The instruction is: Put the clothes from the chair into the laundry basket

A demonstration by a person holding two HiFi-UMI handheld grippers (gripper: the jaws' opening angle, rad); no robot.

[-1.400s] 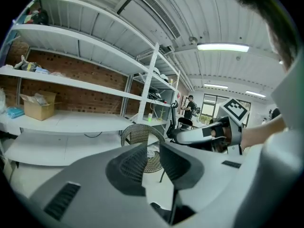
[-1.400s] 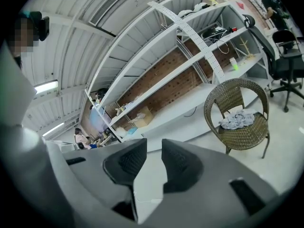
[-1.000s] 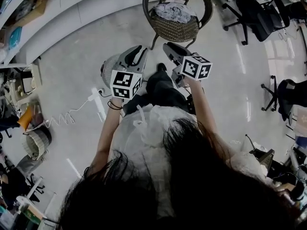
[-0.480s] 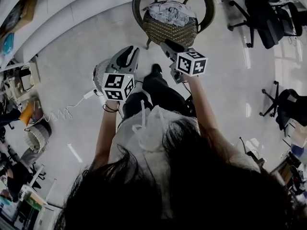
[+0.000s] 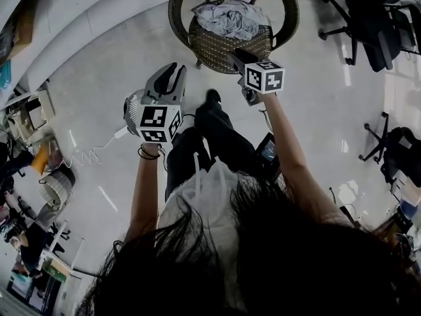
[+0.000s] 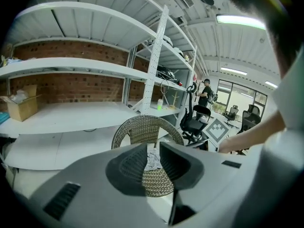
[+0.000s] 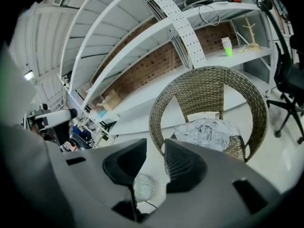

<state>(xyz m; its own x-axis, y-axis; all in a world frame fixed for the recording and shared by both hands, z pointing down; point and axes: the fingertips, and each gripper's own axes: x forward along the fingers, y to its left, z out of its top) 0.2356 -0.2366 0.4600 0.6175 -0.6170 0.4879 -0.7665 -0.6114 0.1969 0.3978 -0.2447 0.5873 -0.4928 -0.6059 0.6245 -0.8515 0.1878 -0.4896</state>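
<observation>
A heap of grey clothes [image 5: 230, 18] lies on the seat of a round wicker chair [image 5: 173, 8] at the top of the head view. My left gripper [image 5: 173, 70] is held out short of the chair, to its left. Its jaws stand slightly apart with nothing between them, and the clothes [image 6: 153, 159] show through the gap. My right gripper [image 5: 234, 56] hovers at the chair's front edge, also slightly open and empty. The clothes [image 7: 209, 133] and chair [image 7: 209, 87] lie just beyond it. A white ribbed laundry basket [image 5: 131, 104] stands on the floor under my left gripper and shows below the right jaws [image 7: 142, 186].
White shelving [image 6: 85, 65] runs behind the chair and along the left. A coiled white cable [image 5: 85, 157] lies on the floor at left beside another round basket [image 5: 56, 184]. Black office chairs [image 5: 368, 18] stand at right. A person [image 6: 205, 91] stands far off.
The chair has come closer and lower in the head view. Both grippers have moved forward towards it, and the right one now reaches the seat's front edge. The jaws look unchanged.
</observation>
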